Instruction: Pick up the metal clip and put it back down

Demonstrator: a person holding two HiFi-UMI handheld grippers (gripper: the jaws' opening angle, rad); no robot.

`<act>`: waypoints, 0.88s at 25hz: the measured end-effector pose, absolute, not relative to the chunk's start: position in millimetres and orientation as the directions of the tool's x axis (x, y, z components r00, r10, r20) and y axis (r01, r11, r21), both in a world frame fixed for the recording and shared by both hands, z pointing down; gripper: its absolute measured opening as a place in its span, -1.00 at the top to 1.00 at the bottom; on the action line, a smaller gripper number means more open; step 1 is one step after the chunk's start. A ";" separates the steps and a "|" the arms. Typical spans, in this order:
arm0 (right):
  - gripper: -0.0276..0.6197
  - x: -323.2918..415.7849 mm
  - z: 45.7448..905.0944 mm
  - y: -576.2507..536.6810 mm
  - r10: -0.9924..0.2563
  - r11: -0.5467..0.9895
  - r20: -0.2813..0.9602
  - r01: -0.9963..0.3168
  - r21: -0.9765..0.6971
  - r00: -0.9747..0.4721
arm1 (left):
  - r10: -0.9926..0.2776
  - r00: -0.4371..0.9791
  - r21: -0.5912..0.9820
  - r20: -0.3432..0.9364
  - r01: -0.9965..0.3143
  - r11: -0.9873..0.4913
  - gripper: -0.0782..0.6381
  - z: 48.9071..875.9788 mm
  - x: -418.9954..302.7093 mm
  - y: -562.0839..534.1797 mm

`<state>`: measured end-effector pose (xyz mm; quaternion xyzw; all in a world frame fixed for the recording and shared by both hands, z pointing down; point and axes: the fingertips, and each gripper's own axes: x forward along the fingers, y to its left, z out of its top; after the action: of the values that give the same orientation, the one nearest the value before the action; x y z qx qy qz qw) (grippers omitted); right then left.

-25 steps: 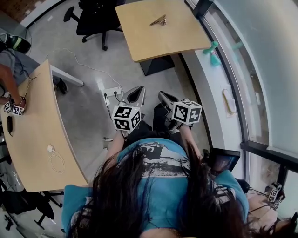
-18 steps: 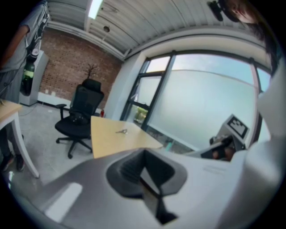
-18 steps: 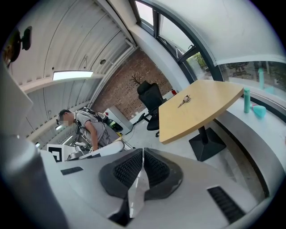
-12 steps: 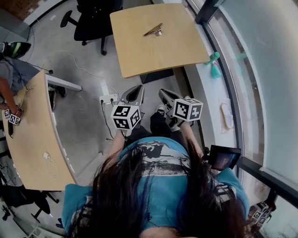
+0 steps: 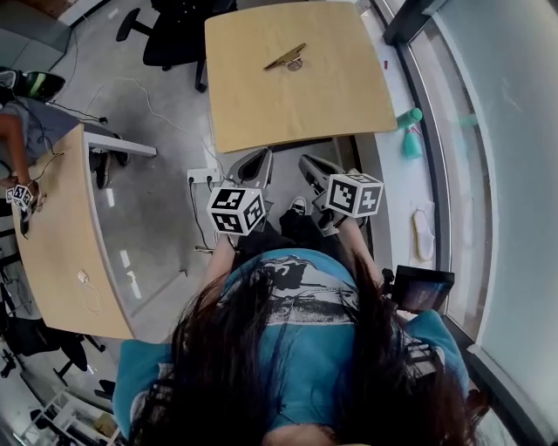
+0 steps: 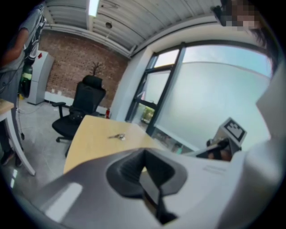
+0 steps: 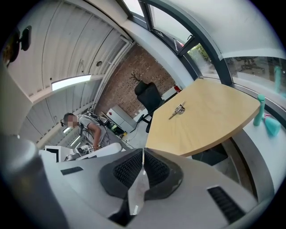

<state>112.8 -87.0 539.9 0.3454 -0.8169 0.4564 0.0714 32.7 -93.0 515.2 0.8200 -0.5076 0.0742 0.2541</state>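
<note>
The metal clip (image 5: 286, 59) lies on a light wooden table (image 5: 331, 96) well ahead of me, toward its far side. It also shows small in the left gripper view as the clip (image 6: 117, 136), and in the right gripper view as the clip (image 7: 178, 110). My left gripper (image 5: 259, 158) and right gripper (image 5: 307, 164) are held side by side in front of my body, just short of the table's near edge and pointing at it. Both are shut with nothing between the jaws. In the gripper views the pads meet at the left gripper (image 6: 144, 153) and the right gripper (image 7: 143, 153).
A black office chair (image 5: 179, 26) stands at the table's far left. A second wooden desk (image 5: 61, 235) runs along the left, with a person (image 5: 22, 131) at it. A power strip (image 5: 202, 177) lies on the floor. A green bottle (image 5: 410, 139) sits on the window sill at right.
The table with the clip has drawn closer and lower in the head view as I walked toward it. Both grippers came along, still shut and side by side.
</note>
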 end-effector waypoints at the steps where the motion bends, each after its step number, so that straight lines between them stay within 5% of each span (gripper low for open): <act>1: 0.84 117.6 542.4 -94.6 -0.497 0.340 0.432 -0.626 -0.702 -0.753 | -0.793 0.471 0.339 0.386 -0.872 -0.353 0.77 516.9 37.4 -99.6; 22: 0.84 112.7 557.3 -197.1 -0.485 0.307 0.472 -0.649 -0.696 -0.736 | -0.792 0.462 0.315 0.399 -0.880 -0.355 0.77 522.4 15.2 -206.5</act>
<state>112.7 -197.1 557.3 0.3526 -0.8037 0.4714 0.0870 15.2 -206.5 522.4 0.8182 -0.5110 0.0890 0.2479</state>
